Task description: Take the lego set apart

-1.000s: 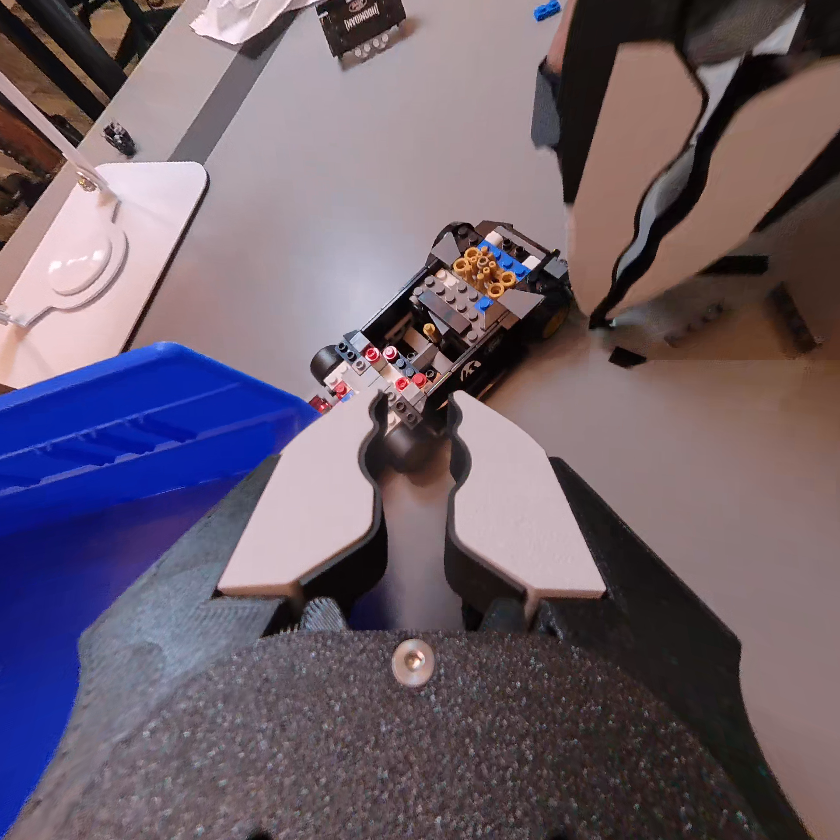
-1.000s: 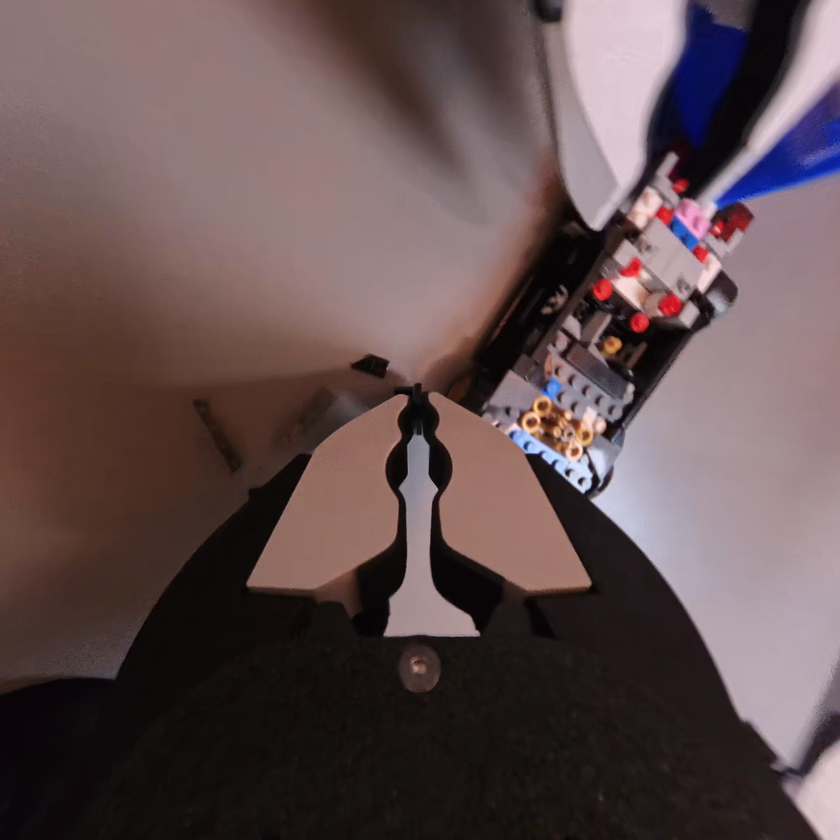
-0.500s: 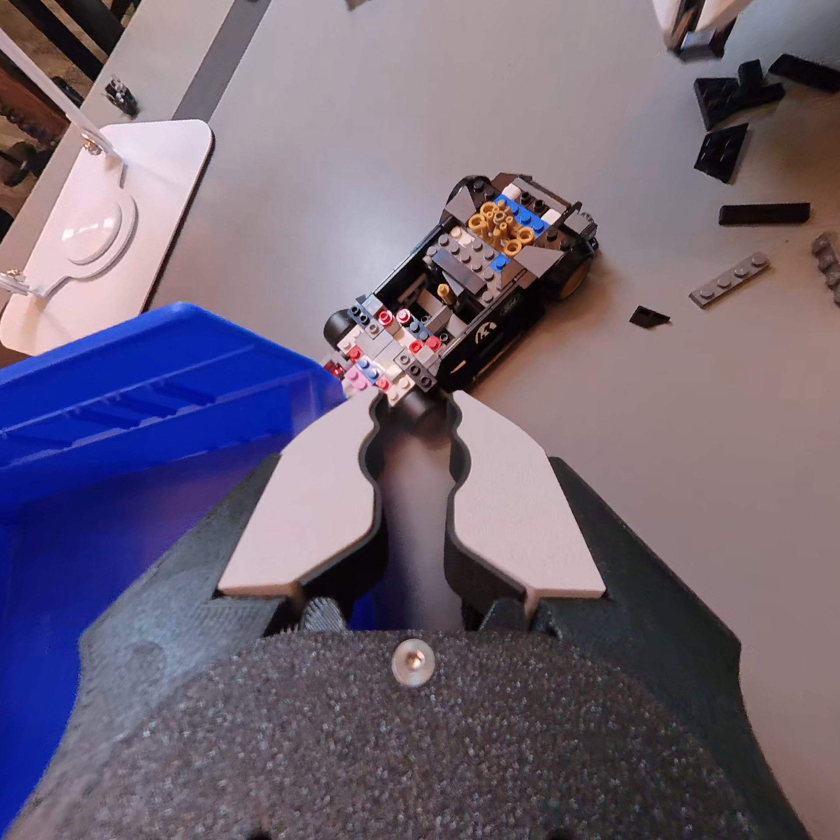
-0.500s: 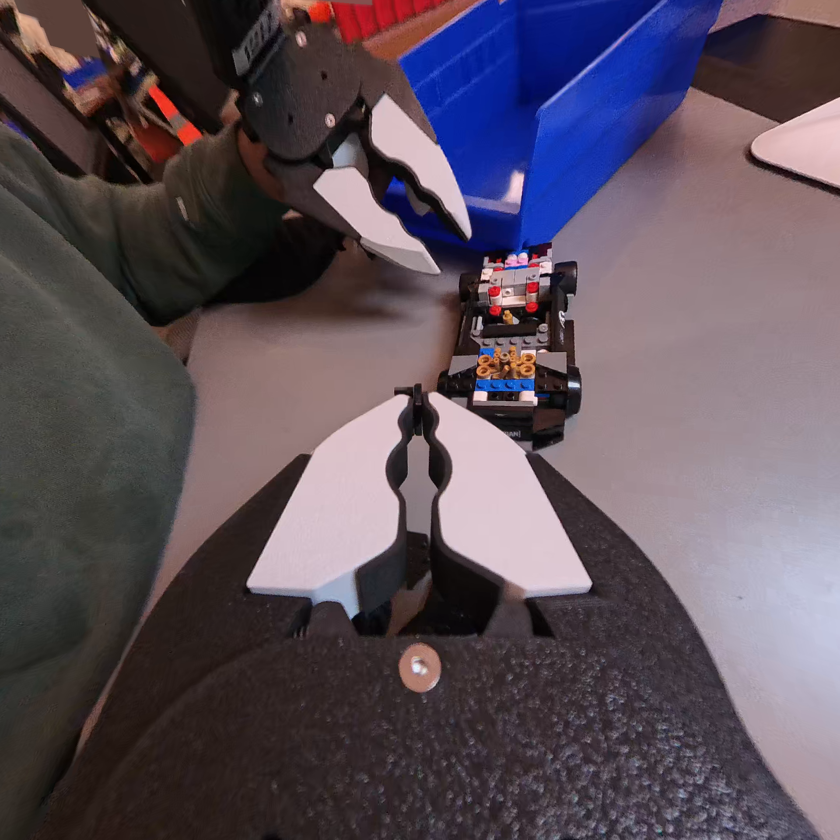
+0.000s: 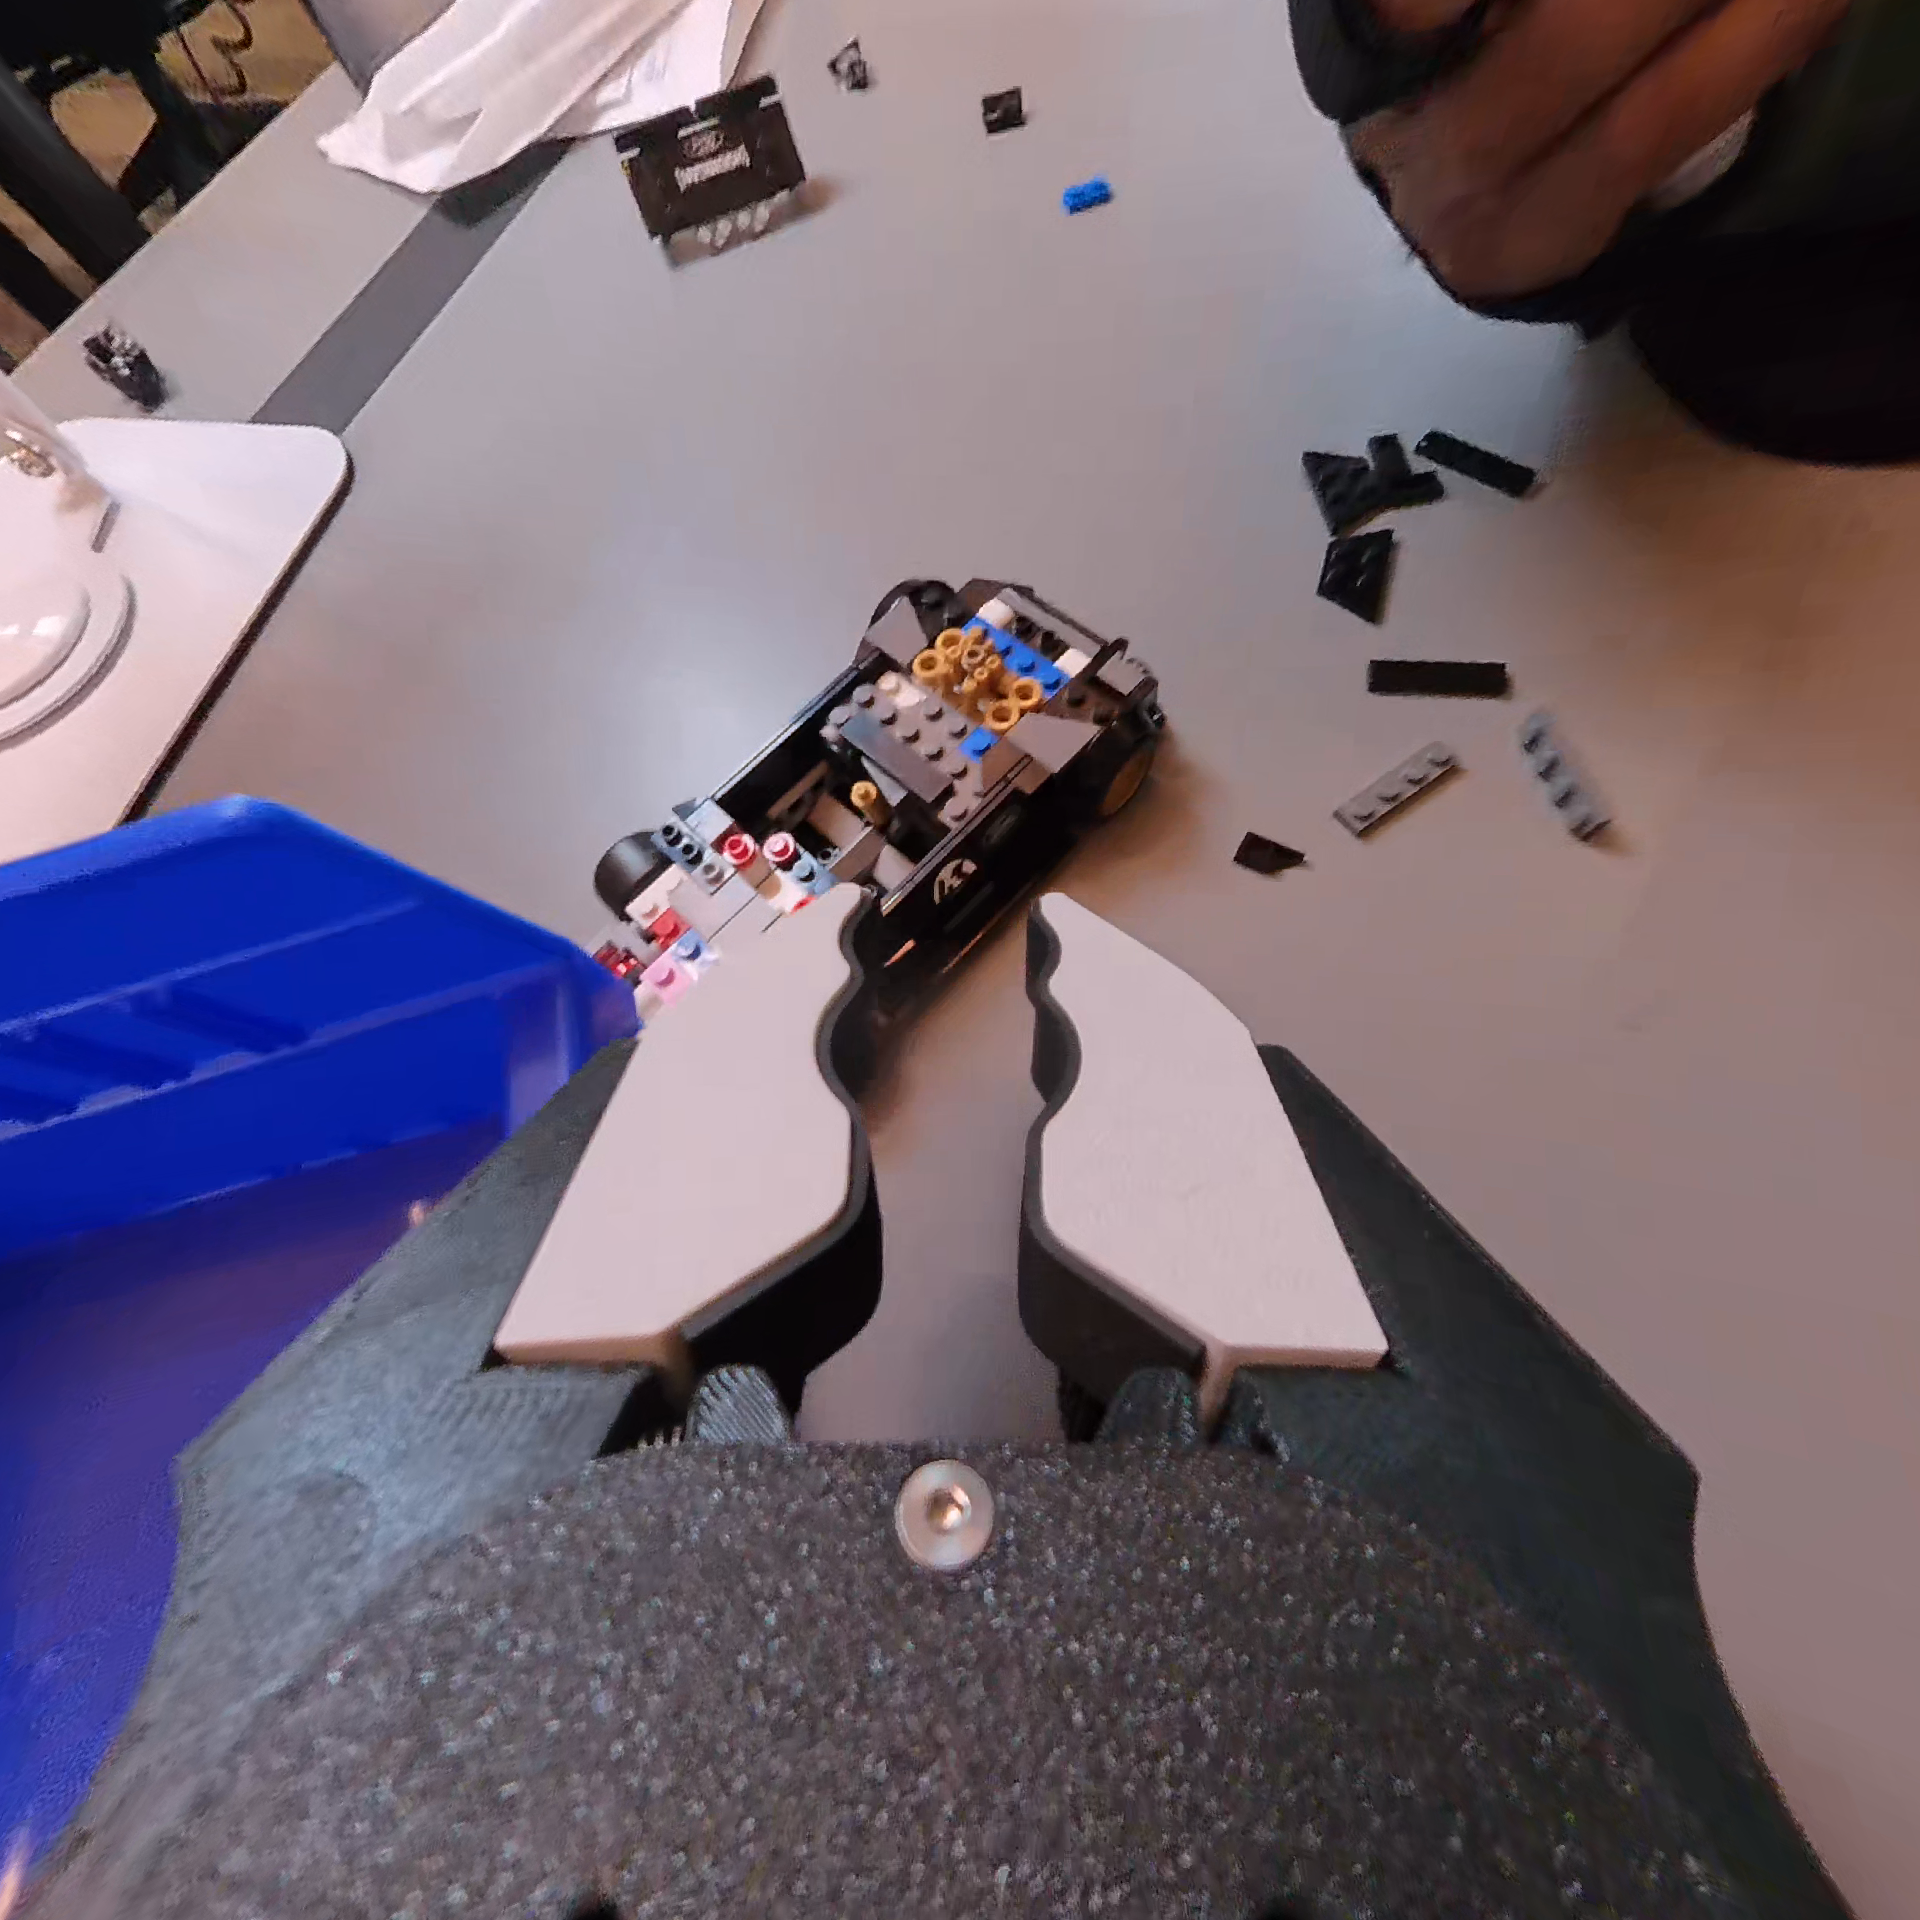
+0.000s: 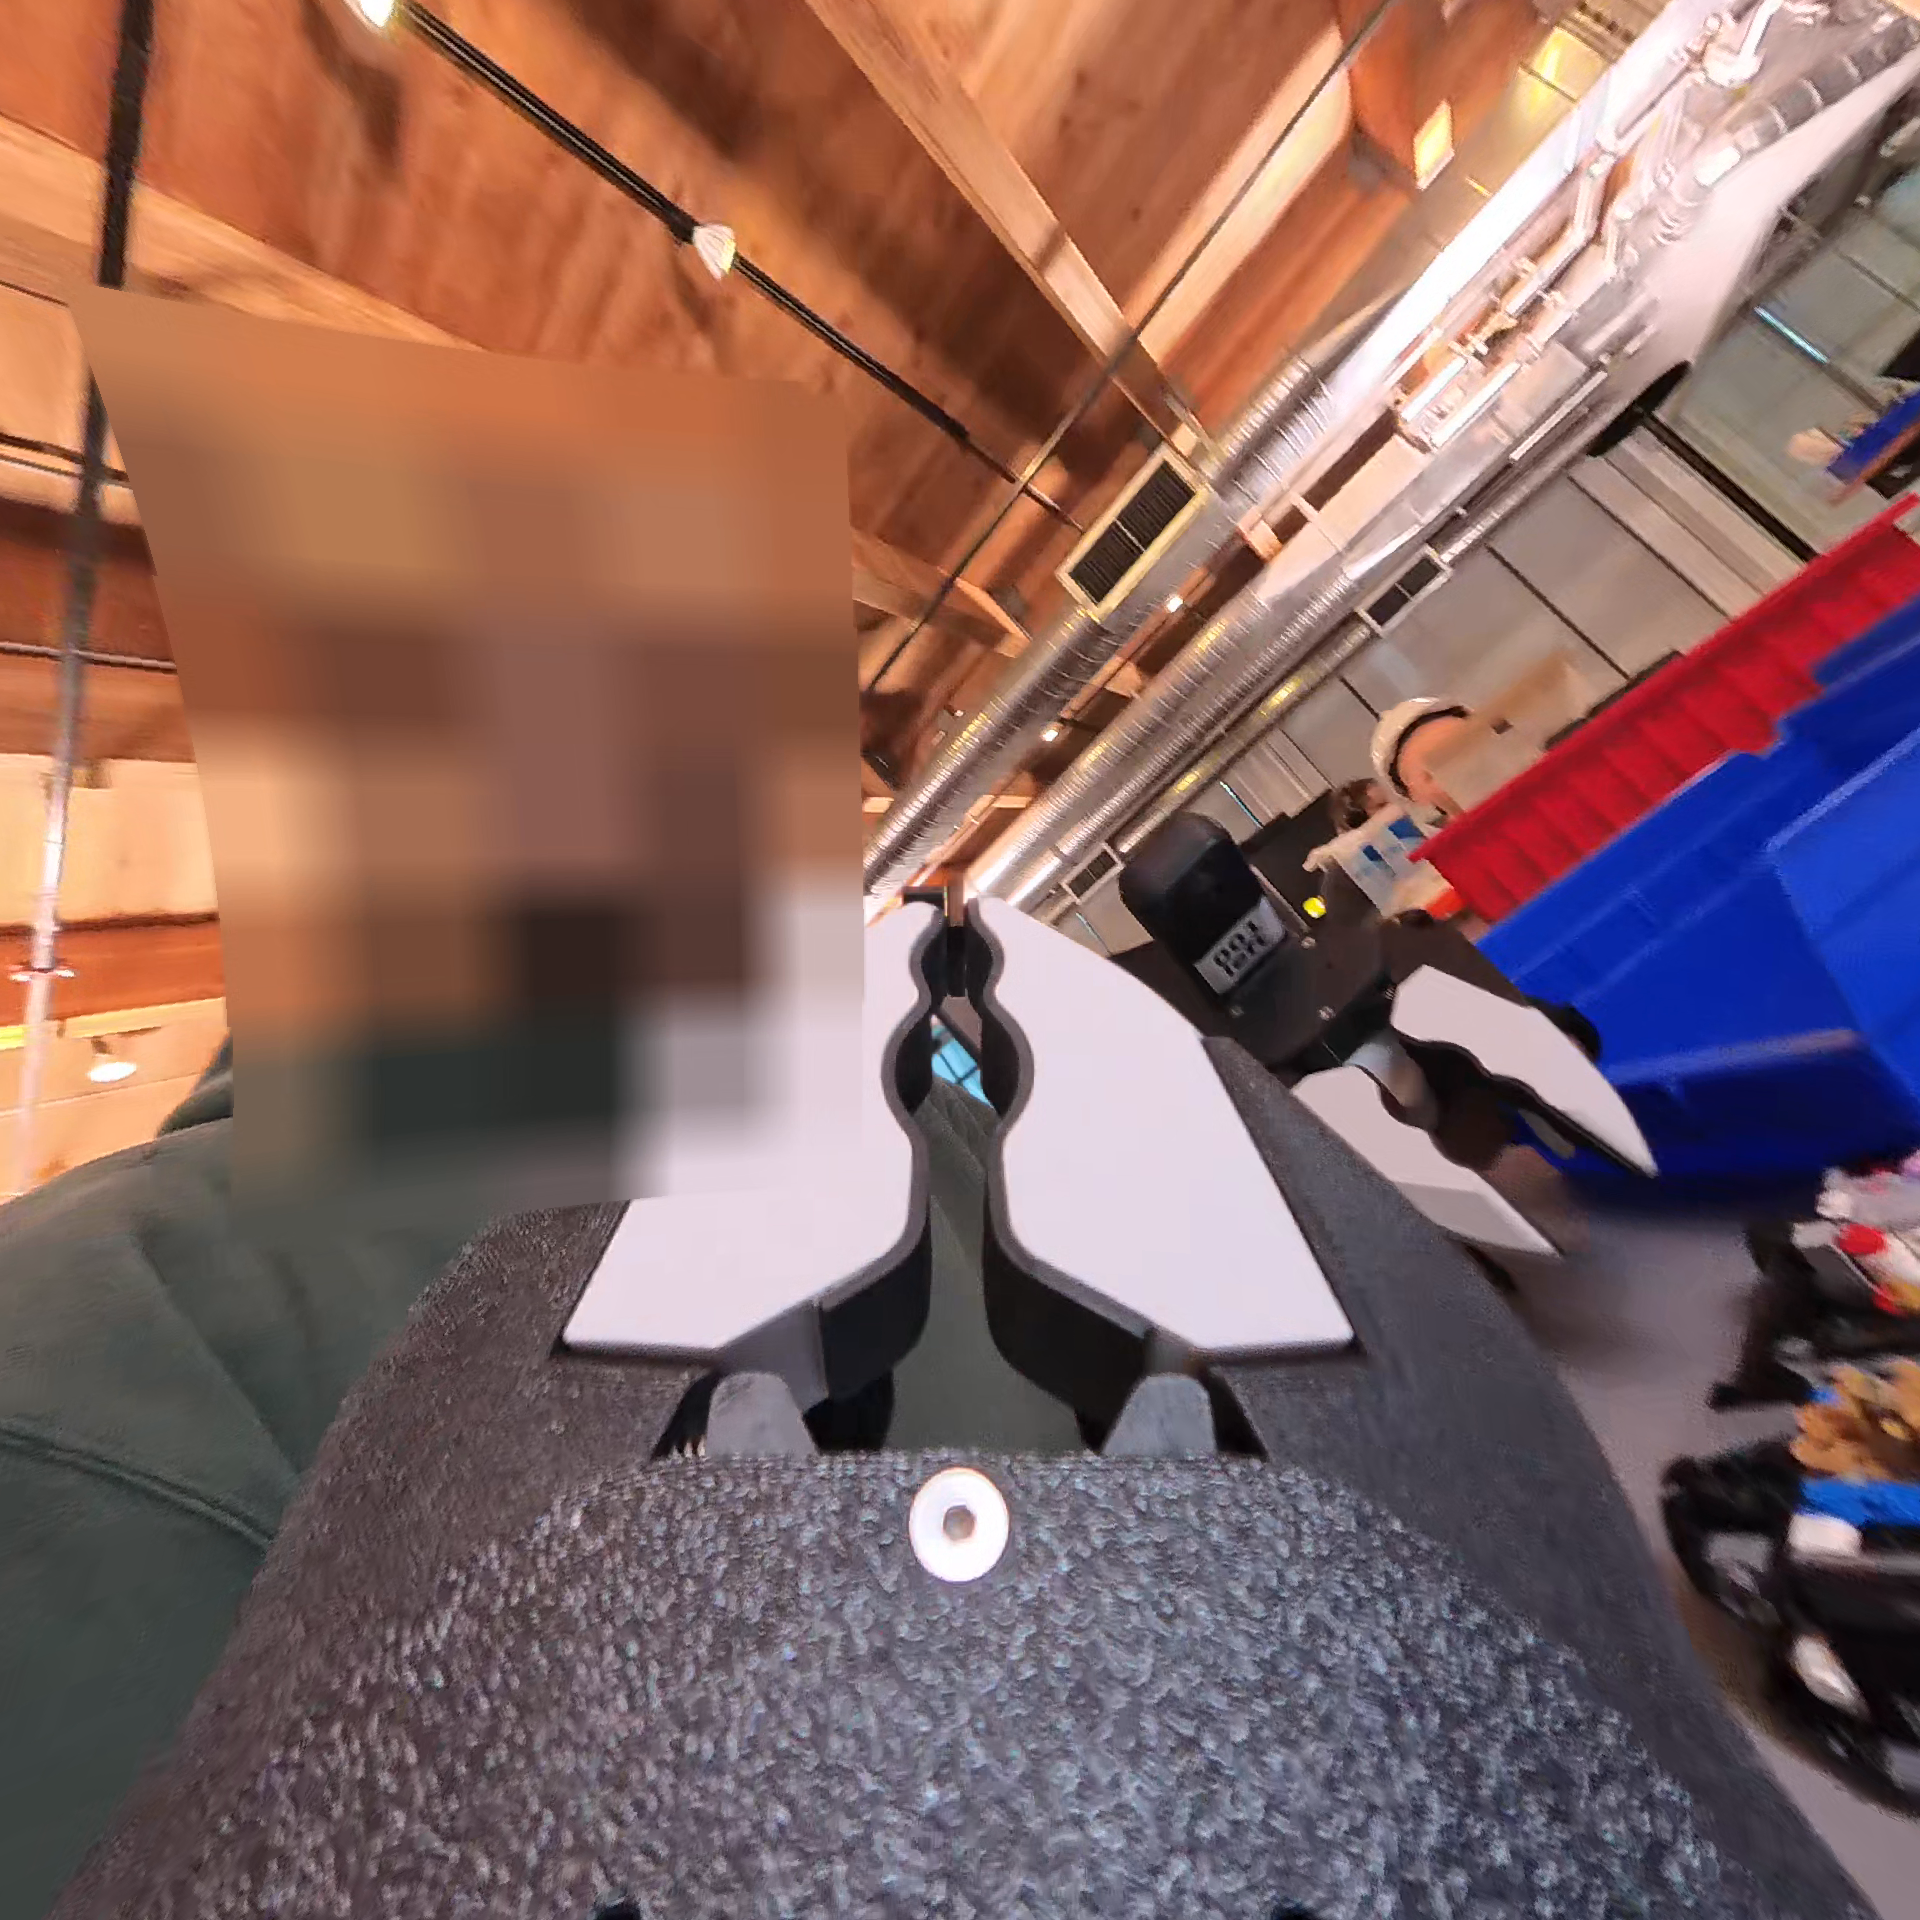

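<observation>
Far left in the left wrist view sits a blue bin [image 5: 260,997], its corner just beside the lego car [image 5: 894,769]. The car lies on the grey table [image 5: 644,436], half stripped, coloured studs bare on top. The left gripper [image 5: 940,914] hangs over the car's near end, fingers spread apart with nothing between them. To the right of the car, loose black and grey plates [image 5: 1392,800] are scattered across the table.

The right gripper [image 6: 958,914] is tilted up off the table toward the ceiling, tips pinched together on a small black piece [image 6: 951,940]. Right of it, the left gripper shows farther off with its fingers apart, in front of stacked blue and red bins [image 6: 1704,883]. The car is a blur at the right edge.
</observation>
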The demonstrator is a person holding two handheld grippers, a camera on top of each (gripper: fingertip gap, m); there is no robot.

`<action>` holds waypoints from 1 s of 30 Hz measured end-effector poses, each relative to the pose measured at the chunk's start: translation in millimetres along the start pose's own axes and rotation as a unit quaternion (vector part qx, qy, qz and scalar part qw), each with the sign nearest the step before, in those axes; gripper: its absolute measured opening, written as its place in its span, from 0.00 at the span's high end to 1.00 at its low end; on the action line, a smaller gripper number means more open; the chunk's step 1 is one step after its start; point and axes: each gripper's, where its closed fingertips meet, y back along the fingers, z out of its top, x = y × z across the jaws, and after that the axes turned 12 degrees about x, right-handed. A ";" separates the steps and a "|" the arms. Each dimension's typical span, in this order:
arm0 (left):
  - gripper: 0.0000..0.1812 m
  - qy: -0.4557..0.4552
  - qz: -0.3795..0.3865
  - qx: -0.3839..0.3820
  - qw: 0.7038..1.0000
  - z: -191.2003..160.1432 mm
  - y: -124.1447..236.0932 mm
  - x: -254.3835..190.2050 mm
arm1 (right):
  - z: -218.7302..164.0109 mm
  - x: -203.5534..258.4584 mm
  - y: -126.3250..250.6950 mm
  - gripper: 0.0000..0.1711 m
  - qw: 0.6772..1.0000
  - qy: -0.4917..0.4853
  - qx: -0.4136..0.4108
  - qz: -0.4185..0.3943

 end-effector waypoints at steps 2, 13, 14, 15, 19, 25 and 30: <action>0.85 -0.002 0.002 -0.001 1.000 0.6 0.0 -0.3 | 0.8 5.3 -3.5 0.98 1.000 0.003 -0.004 0.015; 0.85 0.044 0.047 0.078 0.995 -31.6 15.0 30.6 | -2.4 -3.7 -0.3 0.98 1.000 0.001 0.008 -0.008; 0.84 0.050 0.042 0.095 0.993 -38.1 14.2 29.8 | -5.3 -10.8 -0.1 0.98 0.999 -0.004 0.021 -0.032; 0.86 0.054 0.032 0.102 0.993 -40.7 14.1 27.1 | -10.4 -21.3 0.3 0.98 0.997 -0.008 0.043 -0.066; 0.84 0.065 0.018 0.134 0.989 -47.5 12.8 18.6 | -31.7 -49.0 1.4 0.98 0.978 0.013 0.121 -0.171; 0.83 0.073 0.045 0.193 0.978 -61.3 0.6 13.1 | -38.7 -75.6 10.7 0.98 0.940 0.057 0.174 -0.288; 0.75 0.083 0.106 0.197 0.971 -63.4 -8.1 29.4 | -38.5 -89.9 25.9 0.98 0.917 0.052 0.182 -0.352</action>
